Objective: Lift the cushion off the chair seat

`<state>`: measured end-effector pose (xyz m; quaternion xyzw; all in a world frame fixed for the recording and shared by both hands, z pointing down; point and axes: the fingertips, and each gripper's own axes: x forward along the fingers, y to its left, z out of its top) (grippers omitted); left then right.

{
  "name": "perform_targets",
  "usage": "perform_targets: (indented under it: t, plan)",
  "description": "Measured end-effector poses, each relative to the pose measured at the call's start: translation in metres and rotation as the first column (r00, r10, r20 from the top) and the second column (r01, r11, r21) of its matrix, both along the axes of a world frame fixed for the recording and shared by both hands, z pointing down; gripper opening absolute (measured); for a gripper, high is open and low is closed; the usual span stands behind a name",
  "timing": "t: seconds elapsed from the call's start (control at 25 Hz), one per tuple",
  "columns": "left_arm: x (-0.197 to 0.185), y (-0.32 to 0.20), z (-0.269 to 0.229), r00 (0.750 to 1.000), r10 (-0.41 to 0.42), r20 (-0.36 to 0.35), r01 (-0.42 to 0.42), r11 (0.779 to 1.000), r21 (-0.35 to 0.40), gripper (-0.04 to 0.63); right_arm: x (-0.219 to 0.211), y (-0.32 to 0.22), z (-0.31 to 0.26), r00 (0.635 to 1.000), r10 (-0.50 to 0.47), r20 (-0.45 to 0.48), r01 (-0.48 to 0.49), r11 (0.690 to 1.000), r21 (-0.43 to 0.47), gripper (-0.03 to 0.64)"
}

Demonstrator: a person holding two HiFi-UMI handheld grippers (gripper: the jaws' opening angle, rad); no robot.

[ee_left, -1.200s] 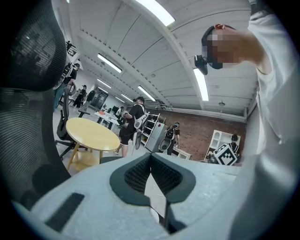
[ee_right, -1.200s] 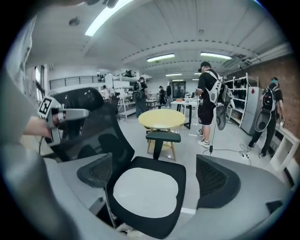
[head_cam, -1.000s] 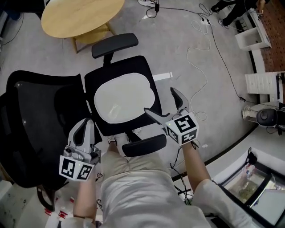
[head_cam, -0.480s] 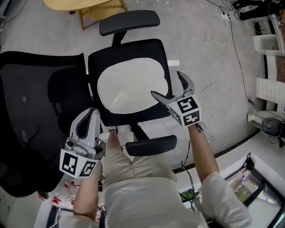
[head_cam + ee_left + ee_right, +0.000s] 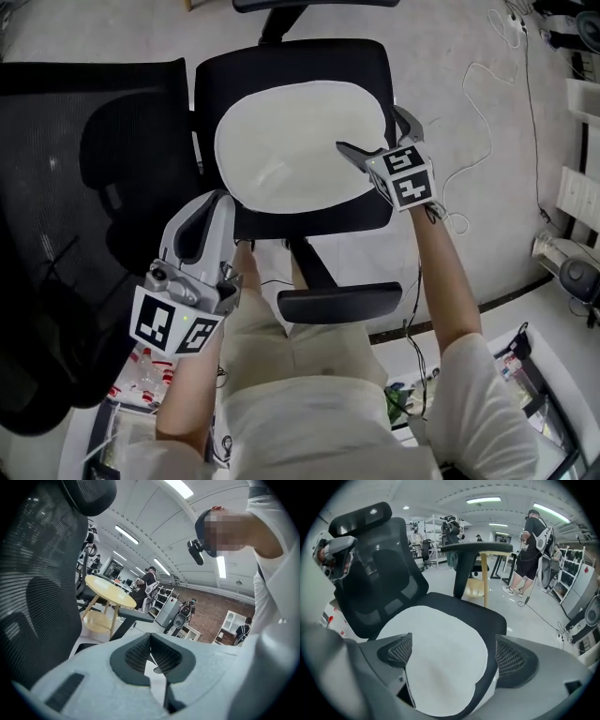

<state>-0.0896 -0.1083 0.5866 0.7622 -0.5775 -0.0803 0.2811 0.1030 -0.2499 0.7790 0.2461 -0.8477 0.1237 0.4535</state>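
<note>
White cushion (image 5: pixel 295 141) lies on black chair seat (image 5: pixel 281 61) | right gripper (image 5: pixel 370 129) jaws wide at its edge | left gripper (image 5: pixel 204 211) jaws together

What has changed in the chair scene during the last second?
The right claw moved forward, open, to the right edge of the white cushion; nothing is grasped yet. The left claw stayed shut beside the chair seat; the cushion still lies on it.
</note>
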Motion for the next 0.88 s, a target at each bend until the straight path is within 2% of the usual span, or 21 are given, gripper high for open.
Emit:
perform_targets:
  t: [0.28, 0.48, 0.6, 0.88]
  plan:
    - [0.004, 0.005, -0.001, 0.999, 0.047, 0.024, -0.047, 0.999, -0.024, 0.017, -0.007, -0.024, 0.050, 0.997, -0.030, -0.069, 0.029, 0.999, -0.014, 0.534]
    - [0.013, 0.003, 0.003, 0.999, 0.048, -0.009, -0.049, 0.998, -0.035, 0.017, -0.002, -0.037, 0.080, 0.988, -0.042, -0.150, 0.028, 0.995, -0.092, 0.522]
    - [0.019, 0.002, 0.004, 0.998, 0.064, -0.023, -0.065, 0.997, -0.034, 0.017, 0.002, -0.042, 0.091, 0.979, -0.057, -0.193, 0.041, 0.995, -0.087, 0.511]
    - [0.012, 0.003, 0.006, 0.999, 0.043, -0.034, -0.044, 0.998, -0.046, 0.017, 0.016, -0.043, 0.125, 0.978, 0.028, -0.209, -0.065, 0.983, -0.170, 0.492]
